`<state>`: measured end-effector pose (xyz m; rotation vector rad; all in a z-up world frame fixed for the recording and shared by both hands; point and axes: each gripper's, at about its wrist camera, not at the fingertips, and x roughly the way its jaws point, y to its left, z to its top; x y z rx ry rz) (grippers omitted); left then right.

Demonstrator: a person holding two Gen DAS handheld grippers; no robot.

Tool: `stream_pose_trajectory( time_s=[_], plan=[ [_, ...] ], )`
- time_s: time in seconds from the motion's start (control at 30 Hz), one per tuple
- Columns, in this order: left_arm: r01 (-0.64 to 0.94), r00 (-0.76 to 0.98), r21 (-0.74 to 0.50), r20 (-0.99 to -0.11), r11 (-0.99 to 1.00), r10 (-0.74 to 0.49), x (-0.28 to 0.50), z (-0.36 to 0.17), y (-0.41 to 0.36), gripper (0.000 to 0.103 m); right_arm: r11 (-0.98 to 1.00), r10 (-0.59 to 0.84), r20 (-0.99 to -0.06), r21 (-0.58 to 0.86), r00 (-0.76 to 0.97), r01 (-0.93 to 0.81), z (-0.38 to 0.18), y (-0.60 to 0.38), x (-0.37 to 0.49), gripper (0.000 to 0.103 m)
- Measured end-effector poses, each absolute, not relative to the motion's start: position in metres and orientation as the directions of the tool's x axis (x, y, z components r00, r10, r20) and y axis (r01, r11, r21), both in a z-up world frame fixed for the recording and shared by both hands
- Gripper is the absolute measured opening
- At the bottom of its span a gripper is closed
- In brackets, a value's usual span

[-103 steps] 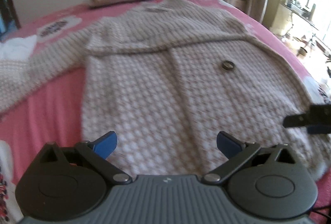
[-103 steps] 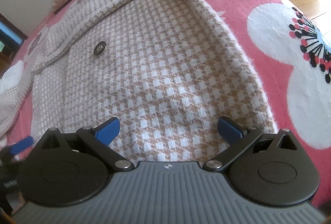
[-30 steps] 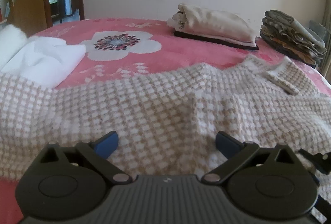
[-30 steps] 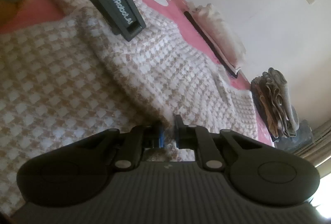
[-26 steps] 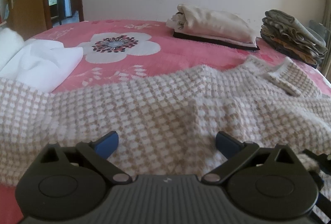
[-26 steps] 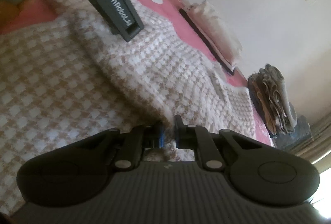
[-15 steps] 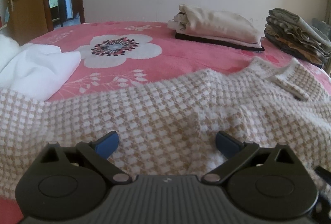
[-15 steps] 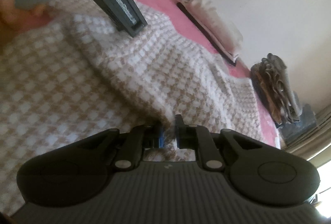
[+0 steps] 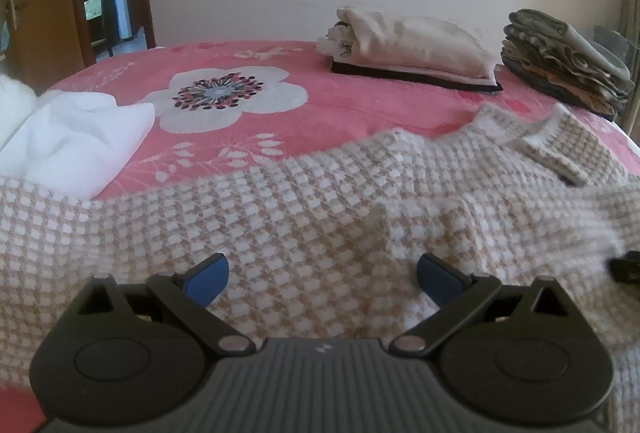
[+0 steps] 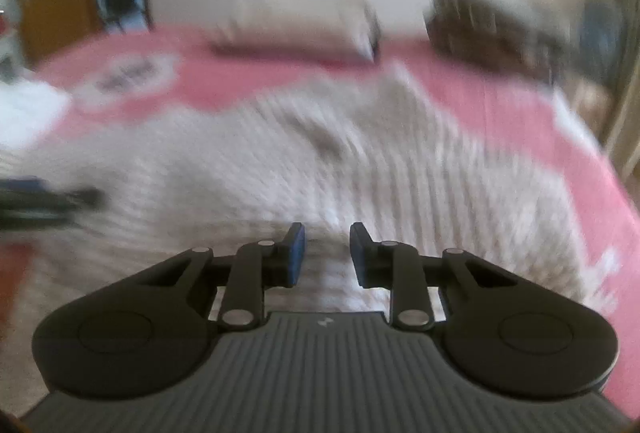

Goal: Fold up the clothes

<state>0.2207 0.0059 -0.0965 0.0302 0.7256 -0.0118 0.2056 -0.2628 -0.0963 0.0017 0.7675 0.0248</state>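
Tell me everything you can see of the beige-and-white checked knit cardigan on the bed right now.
The beige-and-white checked knit cardigan lies spread across the pink floral bedspread, thick and soft-looking, rumpled rather than flat. One raised ridge runs up its middle. A ribbed collar or edge band shows at its far right. Its left end lies against a white cloth. The left gripper hangs open above it; the right gripper is opening, nothing visible between its jaws.

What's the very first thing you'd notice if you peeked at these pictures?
Probably the big beige-and-white checked sweater spread across the pink flowered bedspread. Behind it, by the wall, sit a folded cream bundle and a stack of olive and brown clothes; a white cloth lies at the left.
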Motion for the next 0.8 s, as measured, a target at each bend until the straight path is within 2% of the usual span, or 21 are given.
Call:
stream_pose_trajectory(
  time_s=[0.13, 0.3, 0.53, 0.7, 0.8],
  plan=[
    [0.058, 0.754, 0.034, -0.657, 0.998, -0.022, 0.216, -0.093, 0.007, 0.101, 1.0, -0.001, -0.703, -0.001, 0.711, 0.0, -0.096, -0.258, 0.213, 0.024],
    [0.126, 0.758, 0.07, -0.65, 0.99, -0.05, 0.212, -0.092, -0.001, 0.101, 0.998, 0.02, -0.661, 0.056, 0.75, 0.023, -0.077, -0.263, 0.218, 0.024],
    [0.134, 0.755, 0.097, -0.654, 0.986, -0.039, 0.213, -0.097, -0.006, 0.101, 0.987, -0.03, -0.701, 0.093, 0.712, 0.134, -0.108, -0.288, 0.267, 0.023],
    [0.152, 0.766, 0.114, -0.642, 0.982, -0.044, 0.208, -0.097, -0.006, 0.101, 0.986, -0.017, -0.663, 0.113, 0.748, 0.123, -0.076, -0.282, 0.218, 0.024],
    [0.145, 0.759, 0.119, -0.65, 0.982, -0.033, 0.21, -0.1, -0.006, 0.102, 0.99, -0.048, -0.658, 0.068, 0.752, 0.122, -0.081, -0.277, 0.173, 0.024]
  ],
)
